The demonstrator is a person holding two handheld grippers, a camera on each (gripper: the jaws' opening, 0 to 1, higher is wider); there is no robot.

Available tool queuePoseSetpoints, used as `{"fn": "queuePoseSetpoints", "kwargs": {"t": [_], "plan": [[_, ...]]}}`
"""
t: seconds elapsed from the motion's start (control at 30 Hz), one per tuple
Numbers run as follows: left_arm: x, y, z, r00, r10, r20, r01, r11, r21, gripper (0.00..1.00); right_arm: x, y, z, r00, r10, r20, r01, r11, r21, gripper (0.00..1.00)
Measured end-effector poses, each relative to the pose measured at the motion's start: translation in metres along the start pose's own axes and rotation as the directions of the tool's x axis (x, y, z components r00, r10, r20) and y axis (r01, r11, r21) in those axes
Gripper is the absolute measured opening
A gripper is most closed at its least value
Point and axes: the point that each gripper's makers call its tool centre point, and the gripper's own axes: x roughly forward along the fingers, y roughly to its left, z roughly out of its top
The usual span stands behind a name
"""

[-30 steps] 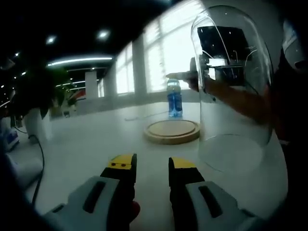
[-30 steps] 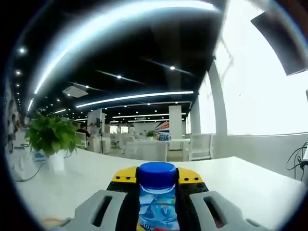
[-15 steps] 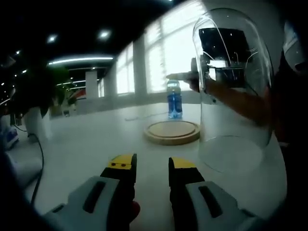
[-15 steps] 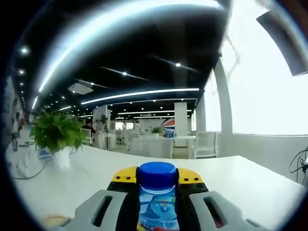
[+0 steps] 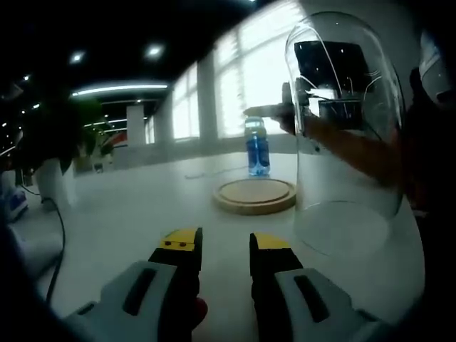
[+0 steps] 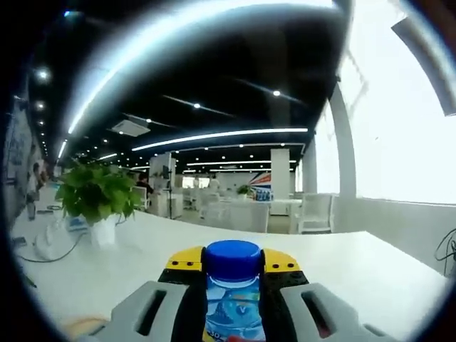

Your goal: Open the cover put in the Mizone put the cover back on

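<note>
Now, in my left gripper view, the left gripper (image 5: 224, 242) rises from 6 o'clock with its yellow-tipped jaws slightly apart and nothing between them. Under it stretches the white surface (image 5: 135, 206). Just past centre lies a round wooden base (image 5: 255, 194), flat and bare. Beyond it, toward 1 o'clock, the blue Mizone bottle (image 5: 258, 146) is held upright above the surface by the right gripper (image 5: 285, 110). At 3 o'clock the clear glass cover (image 5: 345, 128) stands on the surface beside the base, apart from it.

Over in my right gripper view, the right gripper (image 6: 232, 267) has its jaws closed on the Mizone bottle (image 6: 232, 299), blue cap uppermost at 6 o'clock. A potted plant (image 6: 96, 203) sits on the surface at 9 o'clock.
</note>
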Motion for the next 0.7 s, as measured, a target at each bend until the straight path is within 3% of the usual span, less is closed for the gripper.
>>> {"fn": "queuePoseSetpoints", "kwargs": {"t": [0.4,0.7], "plan": [[0.000,0.000,-0.001,1.000,0.000,-0.004,0.000,1.000,0.004,0.21,-0.007,0.026,0.019,0.997,0.072,0.033,-0.072,0.997,-0.010,0.20],[0.000,0.000,0.000,1.000,-0.001,-0.003,0.001,1.000,0.001,0.21,-0.013,0.057,0.035,0.982,0.180,0.061,-0.180,0.984,0.002,0.20]]}}
